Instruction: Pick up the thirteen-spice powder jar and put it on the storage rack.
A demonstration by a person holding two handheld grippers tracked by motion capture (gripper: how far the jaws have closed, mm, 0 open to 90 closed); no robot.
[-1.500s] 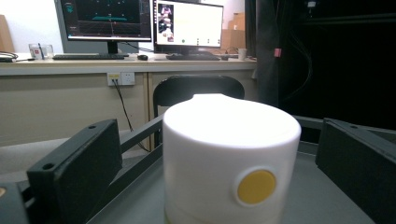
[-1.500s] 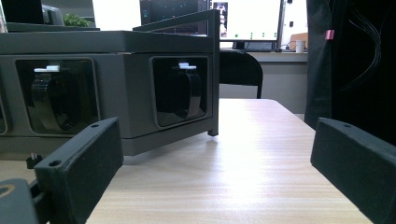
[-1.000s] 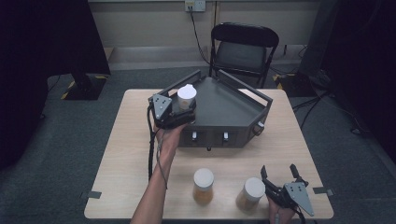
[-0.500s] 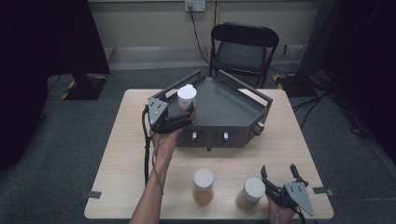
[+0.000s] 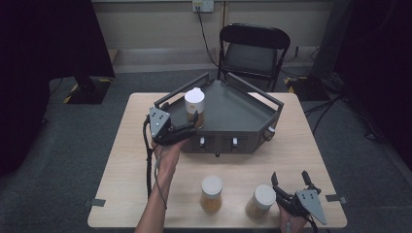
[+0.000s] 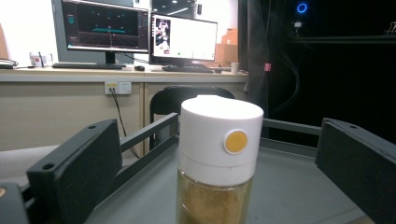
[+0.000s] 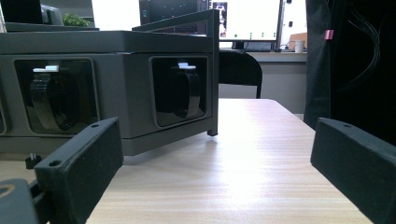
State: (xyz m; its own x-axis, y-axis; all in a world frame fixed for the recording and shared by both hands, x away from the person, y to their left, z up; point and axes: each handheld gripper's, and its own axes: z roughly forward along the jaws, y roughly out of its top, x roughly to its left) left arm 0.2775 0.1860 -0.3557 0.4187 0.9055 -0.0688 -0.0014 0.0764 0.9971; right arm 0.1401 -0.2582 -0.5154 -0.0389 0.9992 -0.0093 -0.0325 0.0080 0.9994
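Jar [image 5: 196, 108] stands upright on the flat top of the dark grey metal platform [image 5: 243, 114], near its left front edge; it is a clear cylinder filled with a yellow-brown granular substance and closed by a smooth white cap. In the left gripper view the jar [image 6: 217, 161] shows a round orange dot on the front of its cap and sits between the two black jaws, which stand wide on either side without touching it. Left tongs [image 5: 187, 127] are therefore released, held by a hand [image 5: 167, 153] at the platform's left front corner, with a grey three-cornered plate on top and a black cable trailing down along the forearm. Platform is angular, with raised rails along its edges and two recessed black toggle switches in its front face, seen close up in the right gripper view [image 7: 107, 93]. Right tongs [image 5: 290, 182] rest low at the front right of the pale wood-grain tabletop [image 5: 126, 160], jaws spread apart with nothing between them. Two more white-capped jars stand on the tabletop, one near the middle front [image 5: 211, 193] and one just beside the right tongs [image 5: 261, 201].
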